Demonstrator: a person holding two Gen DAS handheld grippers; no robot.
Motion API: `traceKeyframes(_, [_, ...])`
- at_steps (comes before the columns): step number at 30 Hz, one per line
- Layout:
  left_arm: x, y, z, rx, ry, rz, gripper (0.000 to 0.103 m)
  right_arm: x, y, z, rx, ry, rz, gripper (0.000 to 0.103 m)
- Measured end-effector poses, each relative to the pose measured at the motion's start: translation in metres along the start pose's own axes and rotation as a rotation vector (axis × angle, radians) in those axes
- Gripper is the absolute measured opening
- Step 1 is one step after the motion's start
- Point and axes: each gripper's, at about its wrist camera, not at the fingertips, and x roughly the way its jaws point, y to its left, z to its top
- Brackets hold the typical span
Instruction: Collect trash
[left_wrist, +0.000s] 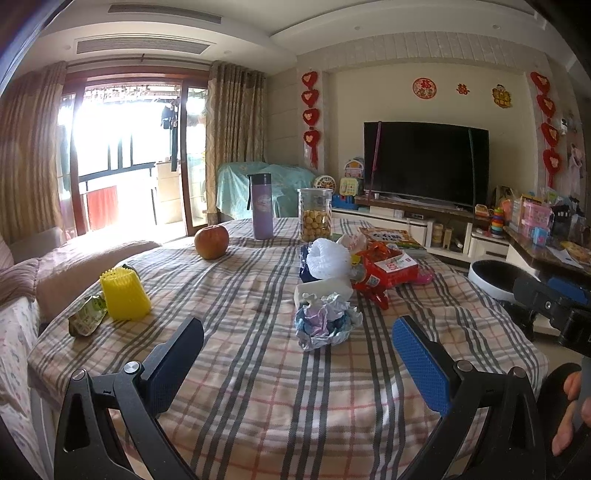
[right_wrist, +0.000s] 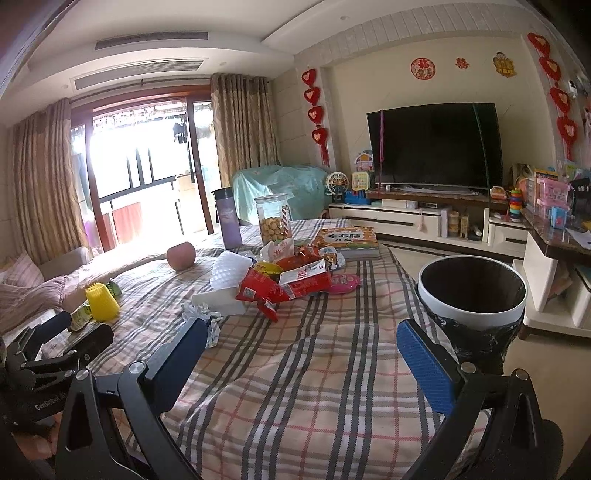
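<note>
On my left gripper (right_wrist: 55, 373) I read "GenRobot". The red double-happiness sign (left_wrist: 462, 88) reads 囍. Snack wrapper print stays illegible.

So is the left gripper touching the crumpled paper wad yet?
Apart. In the left wrist view the left gripper is open, with bare cloth between both fingers and the crumpled paper wad.

An apple (left_wrist: 211, 242) sits on the checked tablecloth (left_wrist: 258, 369), with a purple flask (left_wrist: 262, 206) and a jar of round biscuits (left_wrist: 314, 214) standing behind it. A book (right_wrist: 347, 238) lies at the far edge. Beyond, a television (left_wrist: 424, 168) hangs over a low cabinet (right_wrist: 406, 221), near curtains (left_wrist: 236, 136).
</note>
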Motion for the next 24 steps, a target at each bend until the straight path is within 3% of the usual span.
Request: traceKeyframes(24, [0.0024, -0.0006, 0.0013, 0.002, -0.003, -0.007, 0.103, -0.0010, 0.0007, -0.0001, 0.009, 0.004, 0.010, 0.103])
